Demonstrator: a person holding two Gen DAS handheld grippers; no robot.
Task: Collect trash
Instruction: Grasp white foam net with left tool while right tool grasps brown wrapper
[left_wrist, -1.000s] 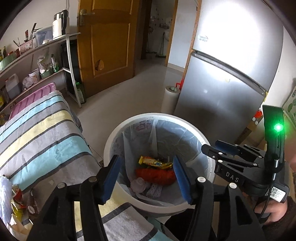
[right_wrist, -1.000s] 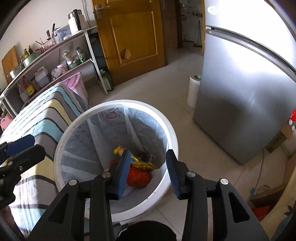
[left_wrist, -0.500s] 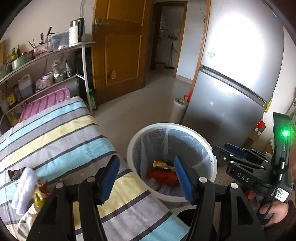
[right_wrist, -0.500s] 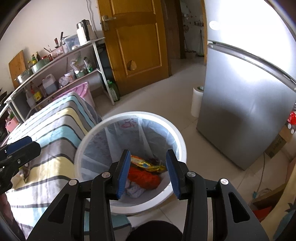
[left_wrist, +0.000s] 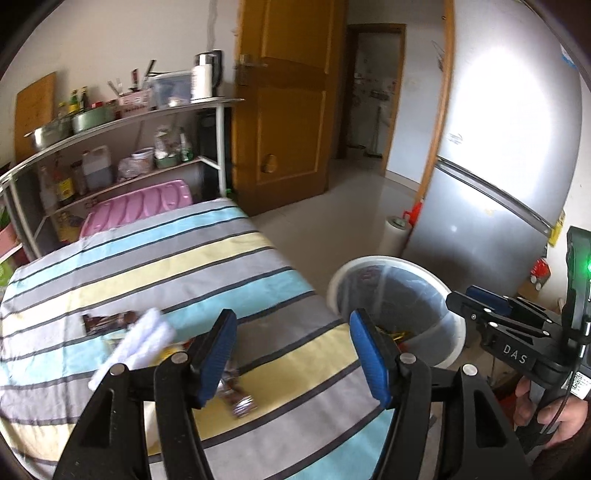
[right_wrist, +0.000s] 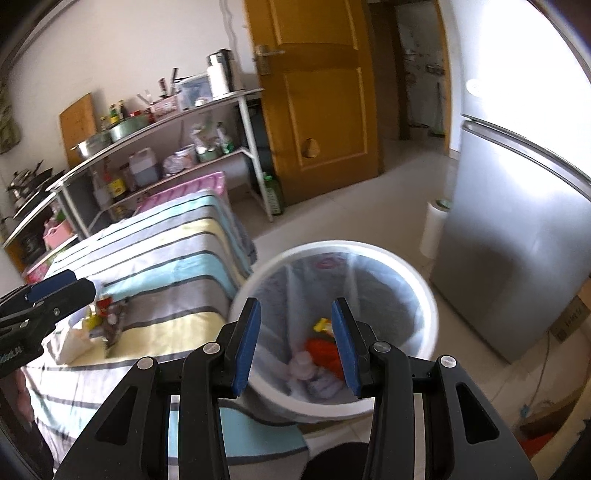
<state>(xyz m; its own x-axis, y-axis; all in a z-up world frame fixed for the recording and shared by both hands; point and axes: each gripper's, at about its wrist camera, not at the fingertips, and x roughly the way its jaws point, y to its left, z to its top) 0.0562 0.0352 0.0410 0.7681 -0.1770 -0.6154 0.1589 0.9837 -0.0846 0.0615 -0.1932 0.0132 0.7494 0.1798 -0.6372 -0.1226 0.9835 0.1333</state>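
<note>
L gripper (left_wrist: 293, 354) has just been opening, jaws apart w/ nothing between, over the striped table (left_wrist: 192, 266). Trash there: wrappers (left_wrist: 107, 322), partly hidden behind its fingers and a white cloth (left_wrist: 138, 343), blurred. R gripper (right_wrist: 295, 345) released, empty, over the white bin (right_wrist: 428, 302); its fingers cut off the red and yellow trash (right_wrist: 321, 349) inside.

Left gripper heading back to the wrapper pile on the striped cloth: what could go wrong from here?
1. The left gripper is open and empty; the wrappers are flat and blurred, so the pads may pinch the striped cloth too.
2. The white cloth overlaps the pile and could get grabbed as trash.
3. The bin sits tight against the table edge; a swing could knock it.
</note>
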